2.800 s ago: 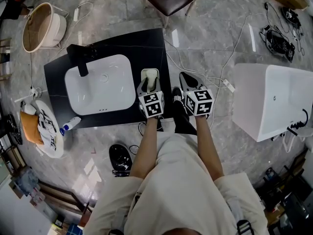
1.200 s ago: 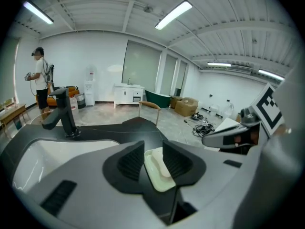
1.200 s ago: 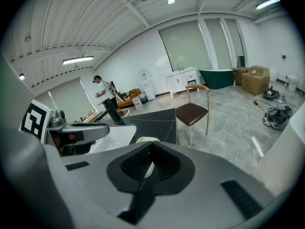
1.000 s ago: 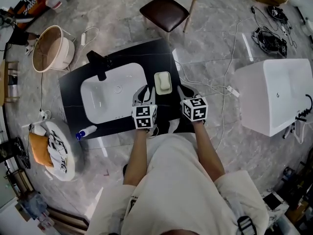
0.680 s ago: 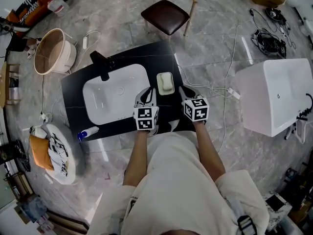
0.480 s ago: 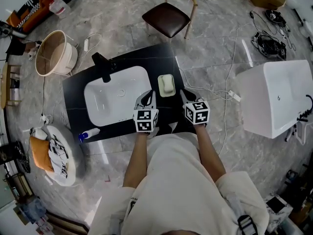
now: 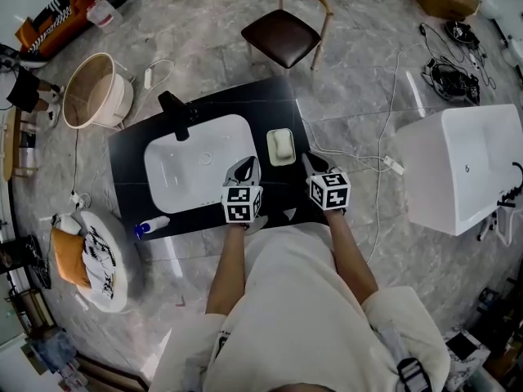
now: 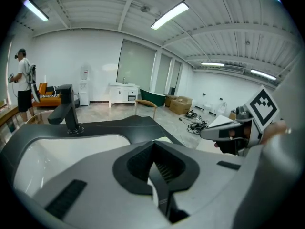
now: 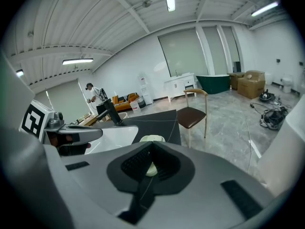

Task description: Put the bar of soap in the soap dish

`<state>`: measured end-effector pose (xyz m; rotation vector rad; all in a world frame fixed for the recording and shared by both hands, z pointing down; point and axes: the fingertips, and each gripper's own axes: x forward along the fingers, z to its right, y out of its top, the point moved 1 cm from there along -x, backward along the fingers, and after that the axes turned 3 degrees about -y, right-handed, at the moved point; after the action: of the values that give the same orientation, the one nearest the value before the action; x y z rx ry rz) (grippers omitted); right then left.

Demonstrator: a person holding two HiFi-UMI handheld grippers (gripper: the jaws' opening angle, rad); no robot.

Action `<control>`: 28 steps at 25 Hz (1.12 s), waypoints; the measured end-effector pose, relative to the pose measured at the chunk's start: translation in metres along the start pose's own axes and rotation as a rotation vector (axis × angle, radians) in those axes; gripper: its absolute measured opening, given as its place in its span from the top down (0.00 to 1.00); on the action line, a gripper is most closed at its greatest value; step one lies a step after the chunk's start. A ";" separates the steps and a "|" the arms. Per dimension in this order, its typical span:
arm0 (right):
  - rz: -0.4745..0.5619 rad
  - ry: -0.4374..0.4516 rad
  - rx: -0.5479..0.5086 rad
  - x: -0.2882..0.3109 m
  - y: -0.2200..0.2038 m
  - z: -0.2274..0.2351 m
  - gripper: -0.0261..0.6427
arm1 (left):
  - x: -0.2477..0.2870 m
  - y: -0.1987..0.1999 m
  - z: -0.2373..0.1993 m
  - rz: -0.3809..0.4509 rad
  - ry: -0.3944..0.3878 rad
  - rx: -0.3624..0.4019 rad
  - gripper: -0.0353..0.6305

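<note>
Nearest the person, both grippers hang over the front edge of the black table (image 7: 131, 178). The left gripper (image 7: 247, 165) has just been closing. Its jaws are now clenched flat against each other with nothing between them (its own view shows only the two pads meeting along a thin seam). A second ago it stood open right beside the soap dish (image 7: 281, 163), and earlier it was down over the dish itself. Now it sits short of the dish and clear of it. The right gripper (image 7: 309, 162) is also clenched on nothing, level with its partner on the dish's other side.

Just beyond the two tips, the soap dish rests on the table to the right of the white sink basin (image 7: 192, 166). The pale bar of soap (image 7: 283, 145) lies flat inside the dish, and neither gripper touches it. The right gripper view looks straight over its closed jaws at the soap.

I judge that the soap has been let go where it belongs and the left gripper has shut empty afterwards, so the task looks finished. Nothing is left but to pull the hands away.

Farther off, the black faucet (image 7: 176, 104) stands at the back of the basin. The wooden chair (image 7: 284, 31) stands on the floor beyond the table.
</note>
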<state>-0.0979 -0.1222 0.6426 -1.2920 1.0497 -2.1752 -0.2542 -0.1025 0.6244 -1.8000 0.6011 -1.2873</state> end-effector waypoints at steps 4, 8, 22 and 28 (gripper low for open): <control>-0.003 -0.001 0.000 0.000 -0.003 0.002 0.96 | 0.003 -0.001 0.004 0.000 -0.015 0.004 0.94; -0.007 -0.009 0.011 -0.001 -0.008 0.004 0.96 | 0.004 -0.006 0.006 -0.008 -0.022 0.010 0.94; 0.001 0.006 -0.032 -0.003 -0.007 0.000 0.96 | 0.007 -0.003 0.009 -0.004 -0.031 0.020 0.94; -0.007 0.007 -0.037 -0.003 -0.007 -0.001 0.96 | 0.006 -0.002 0.009 -0.006 -0.029 0.012 0.94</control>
<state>-0.0972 -0.1159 0.6459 -1.3068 1.0946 -2.1770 -0.2433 -0.1028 0.6283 -1.8083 0.5714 -1.2640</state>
